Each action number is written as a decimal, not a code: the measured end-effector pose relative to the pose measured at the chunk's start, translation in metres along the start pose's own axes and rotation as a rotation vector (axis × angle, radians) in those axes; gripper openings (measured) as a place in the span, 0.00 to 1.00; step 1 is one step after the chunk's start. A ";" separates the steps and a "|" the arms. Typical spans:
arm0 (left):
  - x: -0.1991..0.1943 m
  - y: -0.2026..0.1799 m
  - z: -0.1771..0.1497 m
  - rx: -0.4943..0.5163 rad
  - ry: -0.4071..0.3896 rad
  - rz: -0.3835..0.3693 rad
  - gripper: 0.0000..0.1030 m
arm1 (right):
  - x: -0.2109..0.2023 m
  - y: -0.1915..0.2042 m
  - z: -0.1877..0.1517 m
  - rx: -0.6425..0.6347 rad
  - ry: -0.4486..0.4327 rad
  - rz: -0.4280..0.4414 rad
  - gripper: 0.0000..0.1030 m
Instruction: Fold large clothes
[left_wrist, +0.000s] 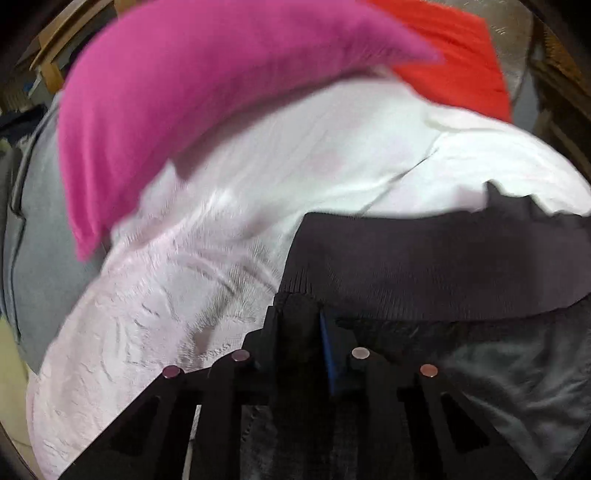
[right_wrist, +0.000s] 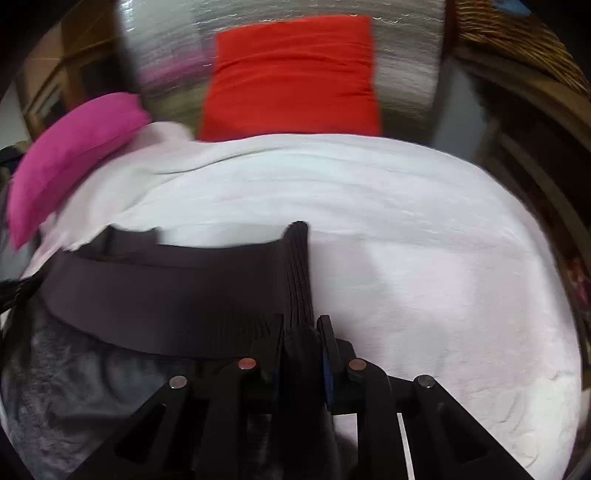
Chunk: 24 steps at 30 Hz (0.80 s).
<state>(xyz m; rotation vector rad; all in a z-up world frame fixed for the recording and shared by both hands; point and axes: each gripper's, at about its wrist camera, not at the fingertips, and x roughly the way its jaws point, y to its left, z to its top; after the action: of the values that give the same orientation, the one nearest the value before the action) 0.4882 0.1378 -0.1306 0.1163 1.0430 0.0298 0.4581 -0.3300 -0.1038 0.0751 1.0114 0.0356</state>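
A dark garment with a ribbed hem band (left_wrist: 424, 266) lies across the white bedsheet (left_wrist: 258, 206); its grey fleecy inner side (left_wrist: 517, 376) shows below the band. My left gripper (left_wrist: 299, 314) is shut on the band's left corner, dark knit pinched between the jaws. In the right wrist view the same ribbed band (right_wrist: 166, 295) stretches leftward, and my right gripper (right_wrist: 301, 328) is shut on its right corner, where the ribbed end (right_wrist: 297, 266) stands up from the jaws. The grey lining (right_wrist: 74, 387) hangs at lower left.
A pink pillow (left_wrist: 177, 103) lies at the upper left of the bed, seen again as the pink pillow (right_wrist: 70, 155). A red folded cloth (right_wrist: 291, 77) lies beyond the sheet. Wooden furniture (right_wrist: 524, 110) and a wicker basket (right_wrist: 517, 33) stand at the right.
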 end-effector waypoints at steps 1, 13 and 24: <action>0.004 0.000 0.002 0.003 -0.011 0.012 0.24 | 0.006 0.002 -0.005 -0.003 0.002 -0.011 0.16; -0.096 -0.003 -0.022 0.004 -0.168 0.083 0.50 | -0.086 0.011 -0.025 0.099 -0.152 -0.011 0.68; -0.154 -0.108 -0.135 0.129 -0.299 0.013 0.61 | -0.132 0.142 -0.143 -0.186 -0.258 0.004 0.74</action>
<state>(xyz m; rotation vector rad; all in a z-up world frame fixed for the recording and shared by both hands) 0.2906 0.0297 -0.0778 0.2371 0.7454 -0.0422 0.2674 -0.1900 -0.0562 -0.0870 0.7467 0.1209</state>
